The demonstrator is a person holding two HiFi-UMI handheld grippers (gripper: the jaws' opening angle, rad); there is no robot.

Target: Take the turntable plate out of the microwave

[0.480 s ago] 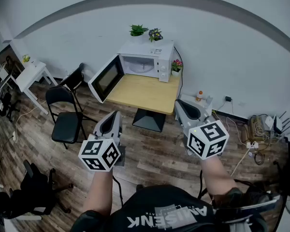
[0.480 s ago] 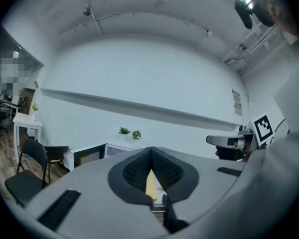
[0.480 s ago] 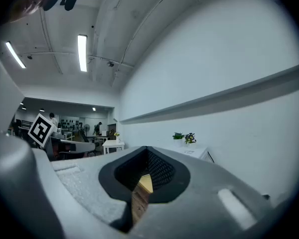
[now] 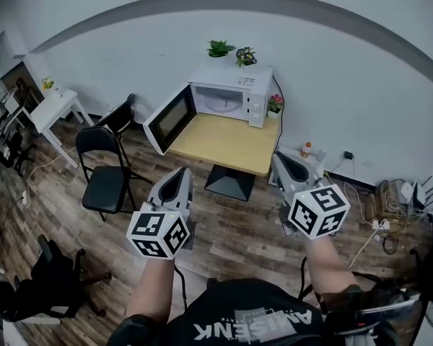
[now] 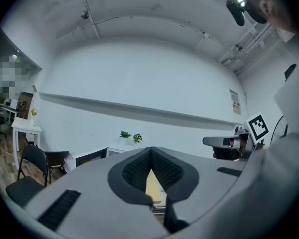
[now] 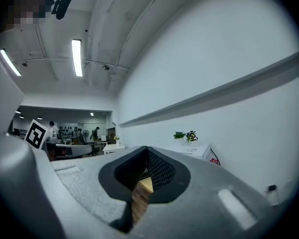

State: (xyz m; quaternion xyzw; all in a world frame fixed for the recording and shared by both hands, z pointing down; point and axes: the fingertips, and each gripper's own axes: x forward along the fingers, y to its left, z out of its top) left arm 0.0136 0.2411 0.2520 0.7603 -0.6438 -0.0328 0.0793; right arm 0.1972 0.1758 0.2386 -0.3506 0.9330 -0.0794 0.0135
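A white microwave (image 4: 234,91) stands at the back of a wooden table (image 4: 227,144), its door (image 4: 171,119) swung wide to the left. Inside it the pale turntable plate (image 4: 224,104) lies flat. Both grippers hover level over the floor, well short of the table. My left gripper (image 4: 180,176) is shut and holds nothing. My right gripper (image 4: 283,161) is also shut and holds nothing. In the left gripper view the shut left gripper (image 5: 150,151) points toward the microwave (image 5: 94,156), with the table showing just past it. In the right gripper view the right gripper (image 6: 146,152) is shut too.
A black folding chair (image 4: 105,170) stands left of the table, another chair (image 4: 120,118) behind it. A white desk (image 4: 55,109) is at far left, an office chair (image 4: 54,280) at lower left. Two plants (image 4: 219,48) top the microwave. Cables (image 4: 386,193) lie on the right floor.
The view has shifted, so the microwave and table sit a little lower and further right. Both grippers stay shut, side by side, in much the same pose.
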